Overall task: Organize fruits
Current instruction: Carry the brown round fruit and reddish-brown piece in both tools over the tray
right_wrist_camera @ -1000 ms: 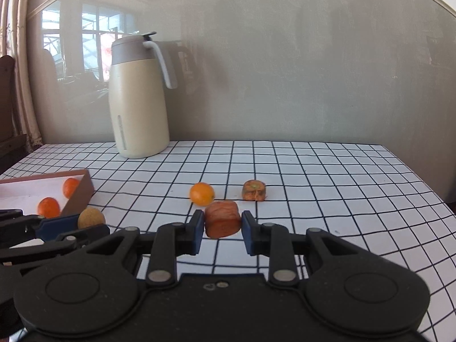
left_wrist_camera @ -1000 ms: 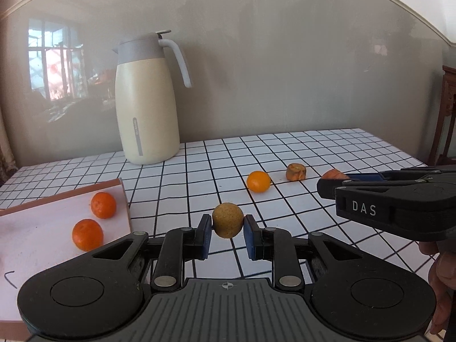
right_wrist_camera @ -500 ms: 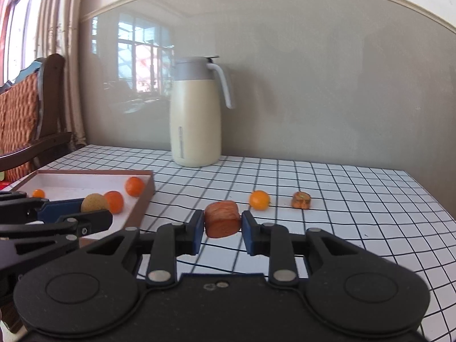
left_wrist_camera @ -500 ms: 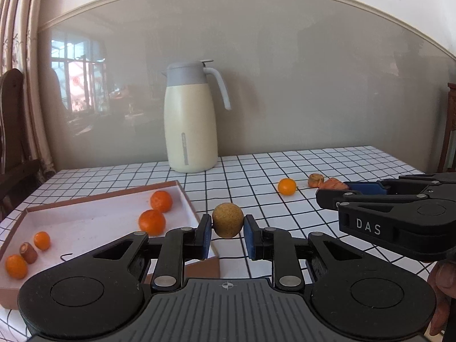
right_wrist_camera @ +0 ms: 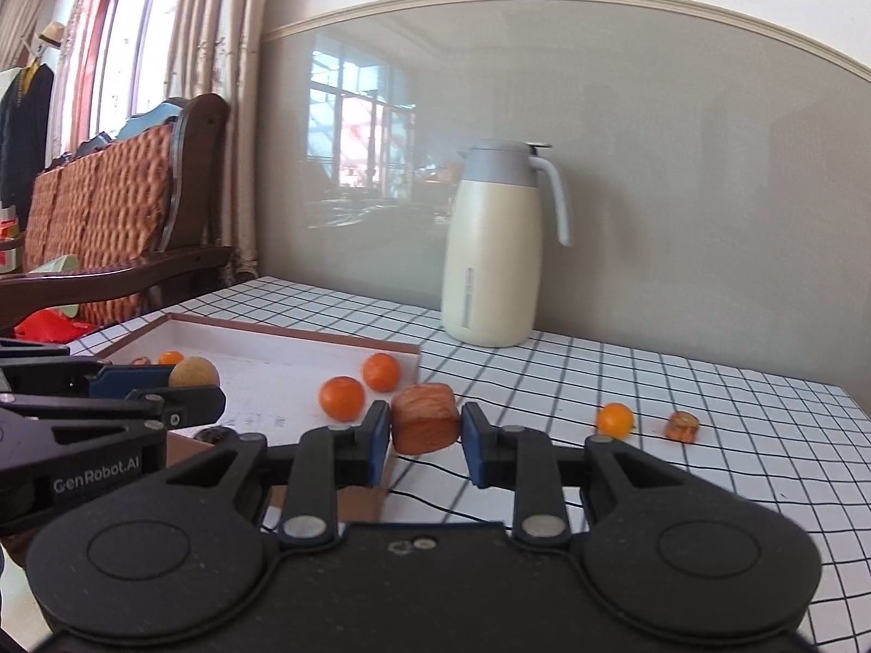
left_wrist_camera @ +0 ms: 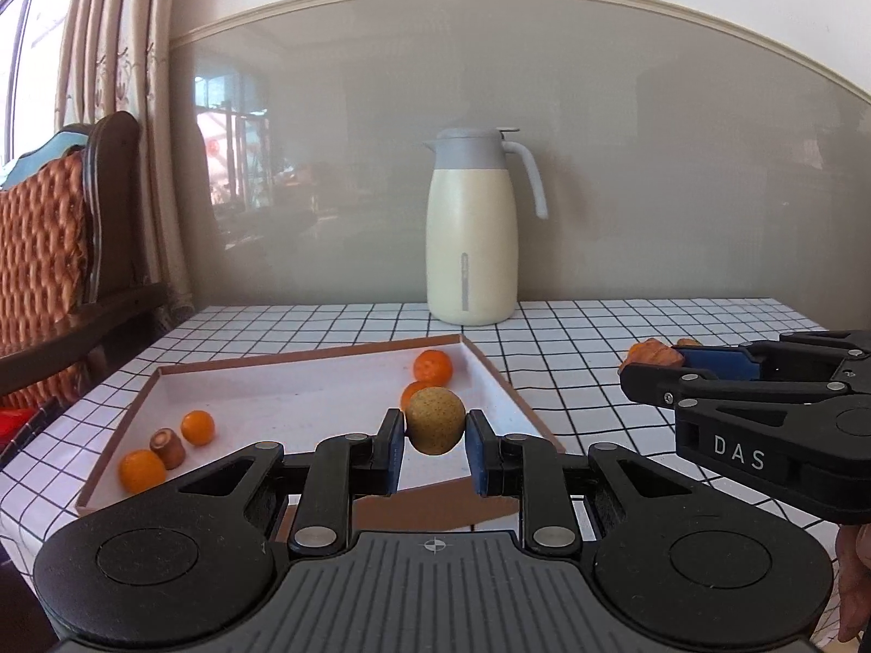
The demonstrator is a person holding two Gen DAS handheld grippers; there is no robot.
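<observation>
My left gripper (left_wrist_camera: 435, 438) is shut on a round tan-green fruit (left_wrist_camera: 435, 420), held above the near right part of a shallow white tray (left_wrist_camera: 283, 400) with brown sides. Several small oranges (left_wrist_camera: 433, 367) and a brown stub-shaped piece (left_wrist_camera: 167, 445) lie in the tray. My right gripper (right_wrist_camera: 425, 435) is shut on a reddish-brown chunk of fruit (right_wrist_camera: 424, 418), hovering by the tray's right edge (right_wrist_camera: 405, 352). In the left wrist view that right gripper (left_wrist_camera: 658, 367) shows at the right with the chunk (left_wrist_camera: 650, 352) at its tip. One orange (right_wrist_camera: 615, 418) and a small brown piece (right_wrist_camera: 681, 425) lie loose on the tablecloth.
A cream jug with a grey lid (left_wrist_camera: 472, 234) stands at the back of the checked tablecloth (right_wrist_camera: 707, 435) against the wall. A wooden chair with an orange woven cushion (left_wrist_camera: 43, 261) sits beyond the table's left edge. A thin black cord (right_wrist_camera: 435, 506) crosses the cloth near me.
Both grippers have swung left across the table with their fruit still held. The tray has come fully into view and now lies under the left gripper; the loose orange and brown piece have dropped away to the right.
</observation>
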